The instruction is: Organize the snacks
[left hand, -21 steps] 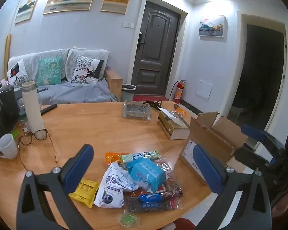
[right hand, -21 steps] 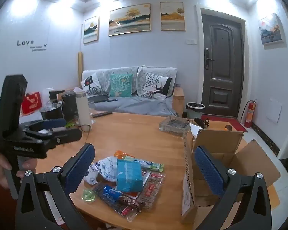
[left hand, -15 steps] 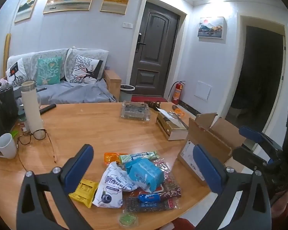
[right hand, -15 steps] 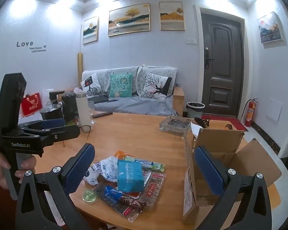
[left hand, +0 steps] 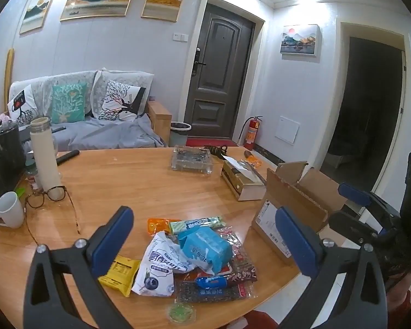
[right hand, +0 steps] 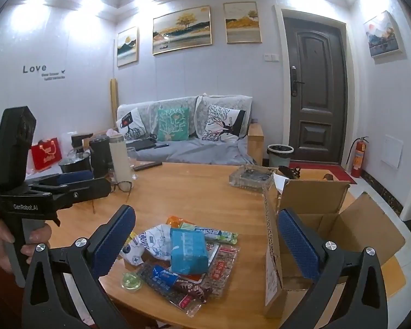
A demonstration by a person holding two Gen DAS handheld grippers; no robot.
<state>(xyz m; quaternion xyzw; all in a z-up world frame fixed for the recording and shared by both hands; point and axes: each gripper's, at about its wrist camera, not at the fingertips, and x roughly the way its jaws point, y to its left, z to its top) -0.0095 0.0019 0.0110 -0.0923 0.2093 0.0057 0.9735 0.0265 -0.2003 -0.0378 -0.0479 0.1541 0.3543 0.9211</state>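
Observation:
A heap of snack packets lies near the front edge of the wooden table [left hand: 139, 186]: a blue packet [left hand: 205, 248] [right hand: 188, 250] on top, a white blueberry bag [left hand: 159, 270], a yellow packet [left hand: 120, 271], a green bar [left hand: 196, 223] and a small green jelly cup [right hand: 131, 280]. An open cardboard box [left hand: 296, 205] [right hand: 315, 219] stands to the right of the heap. My left gripper [left hand: 204, 235] is open and empty above the heap. My right gripper [right hand: 205, 235] is open and empty, above the heap's right side, beside the box.
A white mug [left hand: 9, 209], glasses [left hand: 49, 196], a white flask [left hand: 43, 153] and dark kettles stand at the table's left. A glass ashtray [left hand: 191, 159] and a tissue box [left hand: 241, 181] sit at the back. The left gripper's body [right hand: 49, 189] shows in the right wrist view.
Both grippers have drifted slightly; the heap and box sit a little differently in view. Both stay open and empty. Nothing on the table has moved.

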